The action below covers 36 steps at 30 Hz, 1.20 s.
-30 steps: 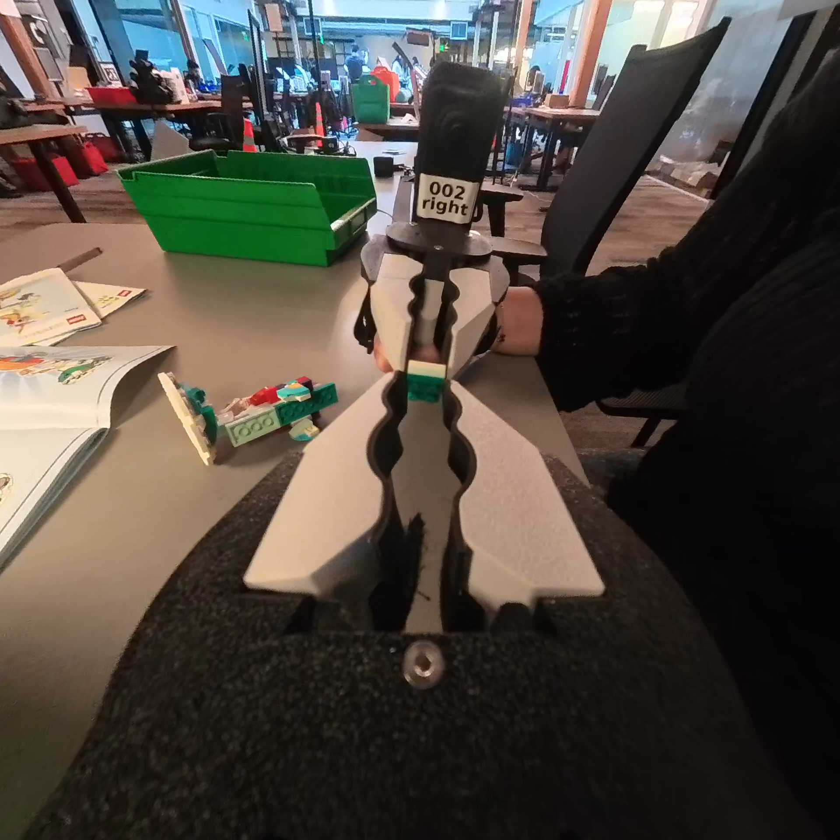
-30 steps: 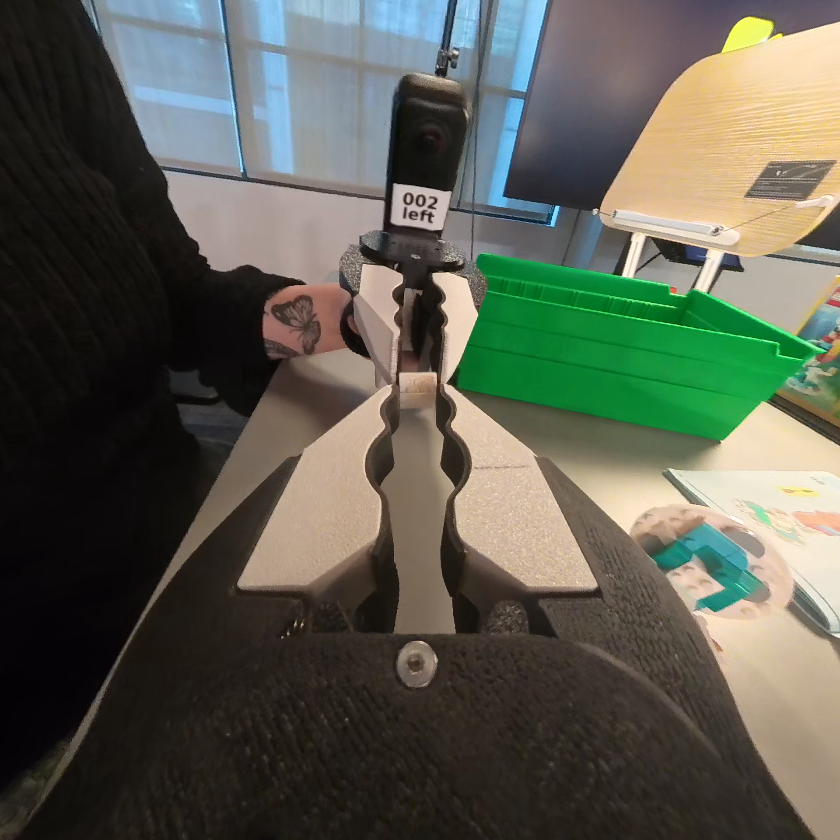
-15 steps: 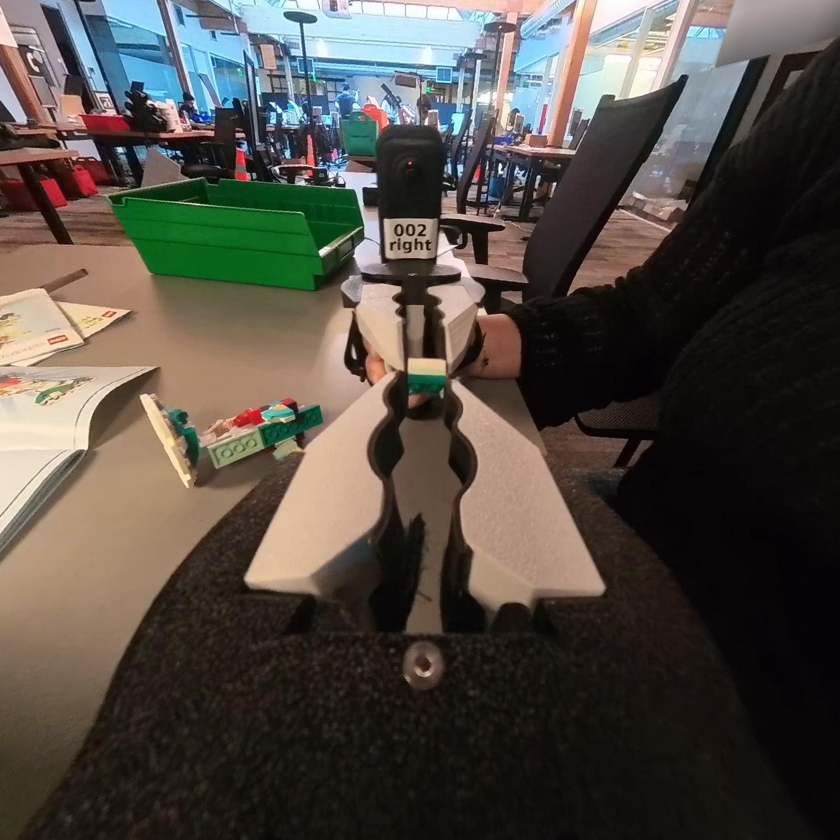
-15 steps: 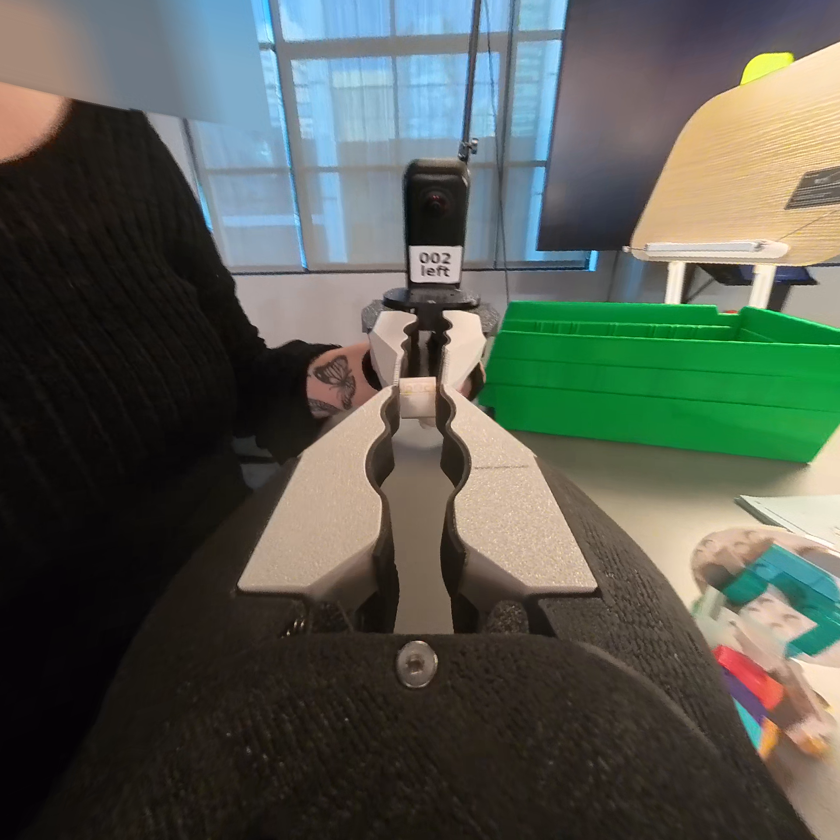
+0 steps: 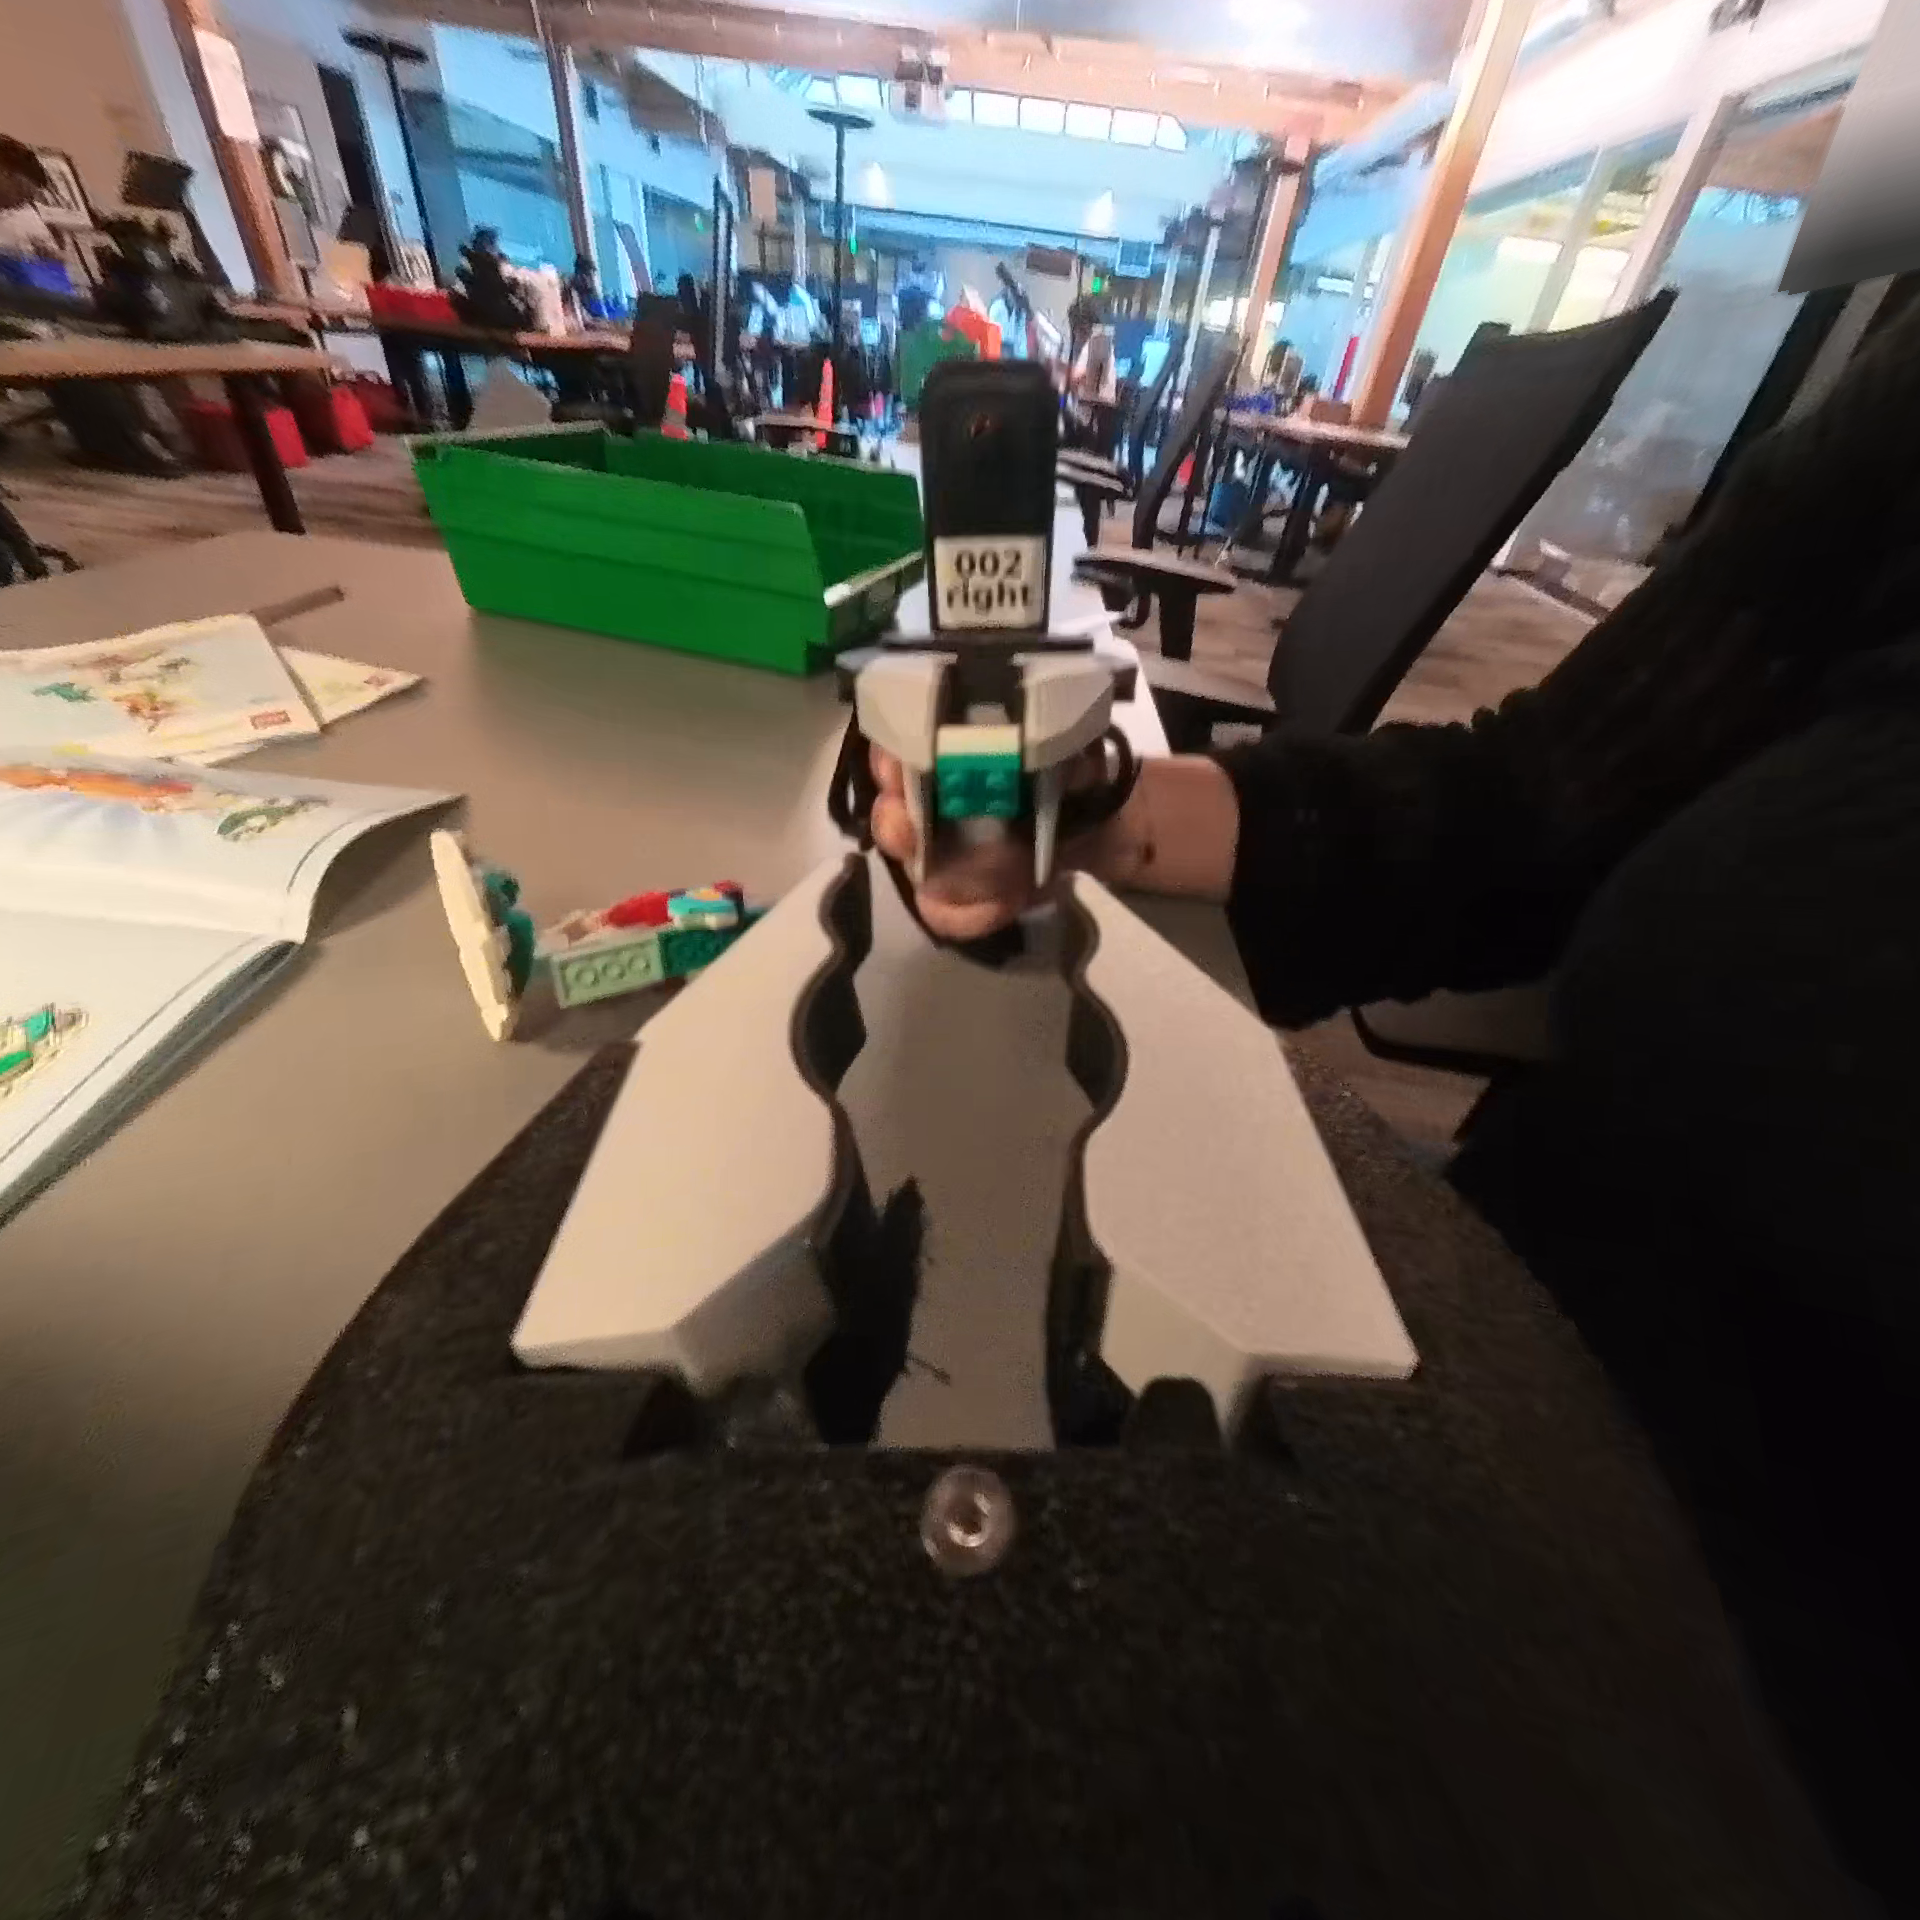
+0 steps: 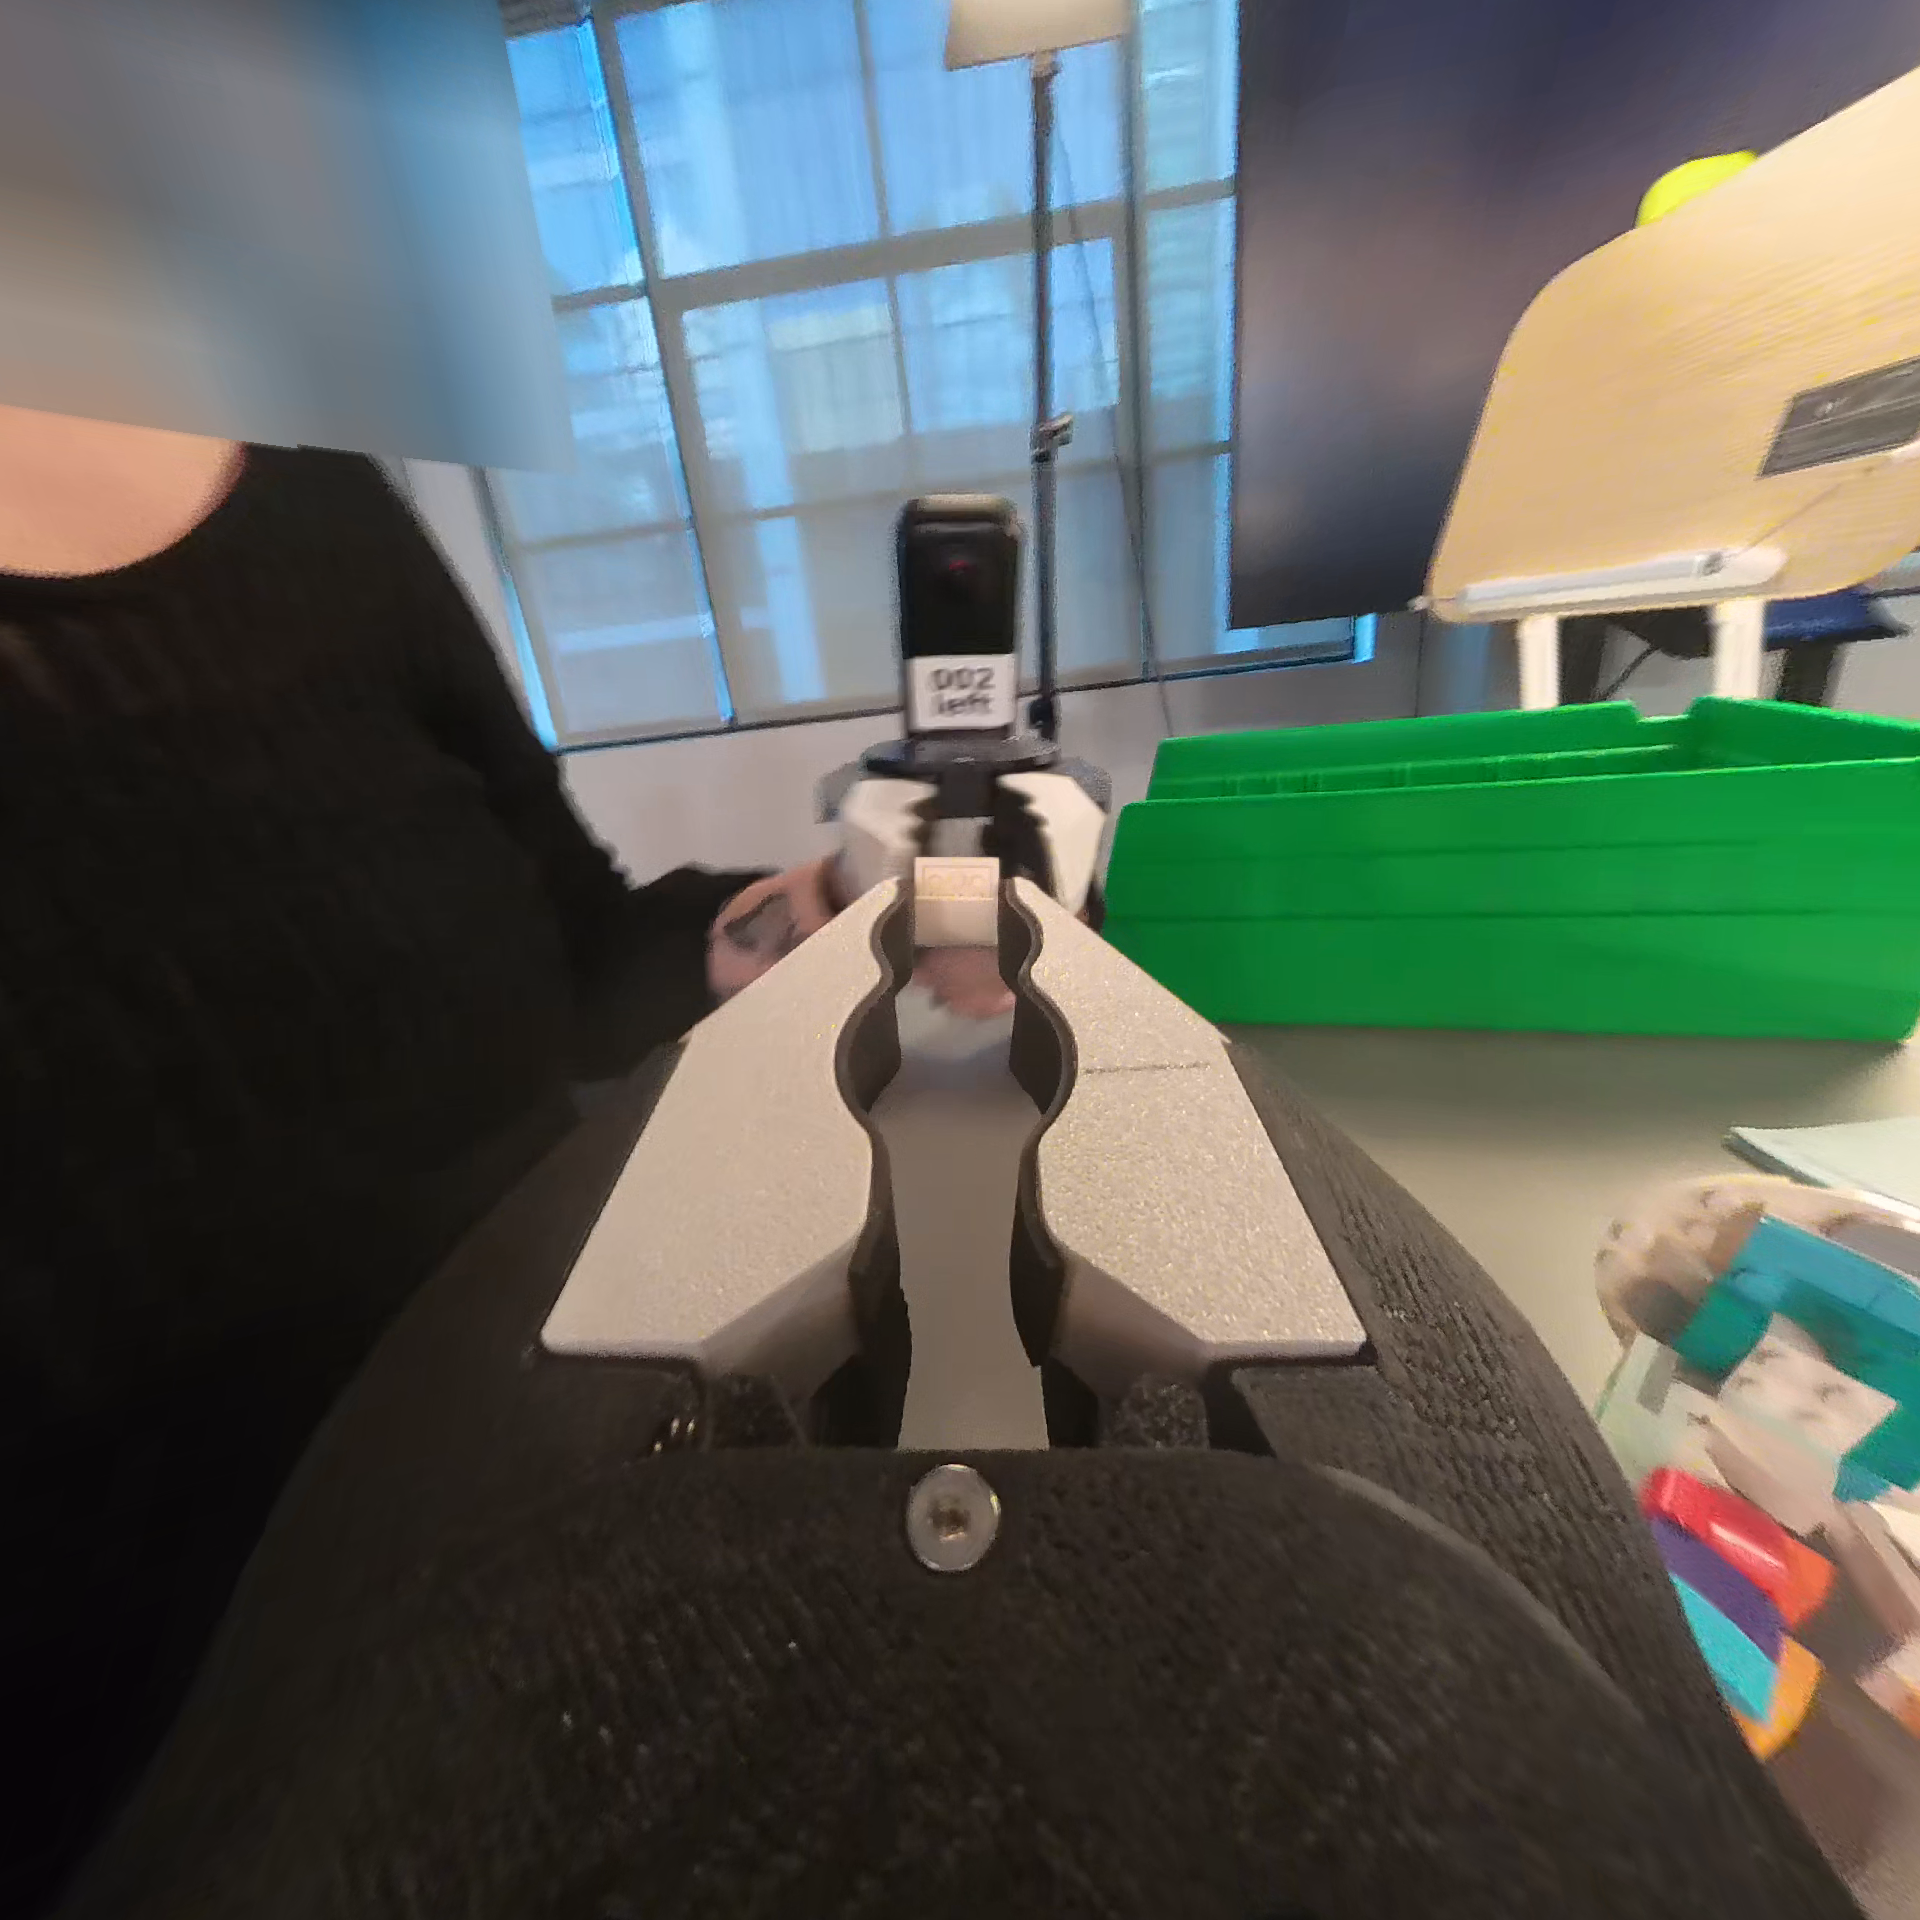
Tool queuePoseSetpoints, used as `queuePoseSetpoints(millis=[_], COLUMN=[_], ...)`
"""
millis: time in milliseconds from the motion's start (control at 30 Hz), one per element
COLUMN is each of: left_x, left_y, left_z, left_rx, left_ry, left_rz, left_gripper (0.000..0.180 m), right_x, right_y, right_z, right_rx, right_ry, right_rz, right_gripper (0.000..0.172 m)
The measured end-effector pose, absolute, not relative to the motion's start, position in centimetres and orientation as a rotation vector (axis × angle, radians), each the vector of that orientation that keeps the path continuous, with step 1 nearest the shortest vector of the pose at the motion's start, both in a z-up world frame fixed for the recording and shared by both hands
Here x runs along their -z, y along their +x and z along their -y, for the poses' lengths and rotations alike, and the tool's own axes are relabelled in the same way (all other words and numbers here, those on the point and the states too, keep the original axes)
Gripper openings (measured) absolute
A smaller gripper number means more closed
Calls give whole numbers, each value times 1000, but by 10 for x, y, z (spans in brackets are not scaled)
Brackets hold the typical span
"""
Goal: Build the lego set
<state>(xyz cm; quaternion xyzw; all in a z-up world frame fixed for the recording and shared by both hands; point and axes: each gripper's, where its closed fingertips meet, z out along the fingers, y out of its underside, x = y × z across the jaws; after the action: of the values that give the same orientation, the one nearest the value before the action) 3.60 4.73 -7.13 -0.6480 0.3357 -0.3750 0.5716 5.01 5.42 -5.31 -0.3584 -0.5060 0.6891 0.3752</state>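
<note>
Left tool (image 5: 961, 873): fingers spread apart, nothing between them, held over the surface's (image 5: 540, 769) near edge.
Right tool (image 6: 958, 902): closed on a small white-and-teal brick stack (image 5: 977, 774), pads pressing both sides; it faces the left tool, just apart.
Brick model (image 5: 613, 940): lying on the surface left of the tools, beside an open booklet (image 5: 156, 862).
Green bin (image 5: 665, 540): at the far edge.

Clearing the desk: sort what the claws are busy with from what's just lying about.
In use: right claw clamping white-and-teal brick stack; left claw open, holding nothing.

Lying about: brick model, booklets, green bin, table, chair.
</note>
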Motion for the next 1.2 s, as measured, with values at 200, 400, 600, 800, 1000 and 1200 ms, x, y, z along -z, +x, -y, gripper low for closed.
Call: queuePoseSetpoints(millis=[200,400,600,800,1000,1200], left_x=[61,61,62,53,-5,17], left_y=[47,49,58,35,-33,-176], left_z=[-54,-54,-34,-40,-41,-75], left_rx=[825,908,1034,1035,650,119], left_ry=[-1436,-1444,-1426,-1452,-1437,-1854], left_rz=[-730,-699,-839,-755,-547,-236], left_gripper=[24,15,13,12,13,13], right_x=[52,49,47,44,48,47], right_y=[40,41,51,57,51,46], right_z=[-47,-48,-31,-34,-49,-62], right_rx=[-1790,-1774,-2021,-2110,-1854,-1755], right_ry=[-920,-893,-865,-867,-893,-924], right_rz=[1265,1242,1312,1296,1256,1191], right_gripper=[14,14,14,14,14,14])
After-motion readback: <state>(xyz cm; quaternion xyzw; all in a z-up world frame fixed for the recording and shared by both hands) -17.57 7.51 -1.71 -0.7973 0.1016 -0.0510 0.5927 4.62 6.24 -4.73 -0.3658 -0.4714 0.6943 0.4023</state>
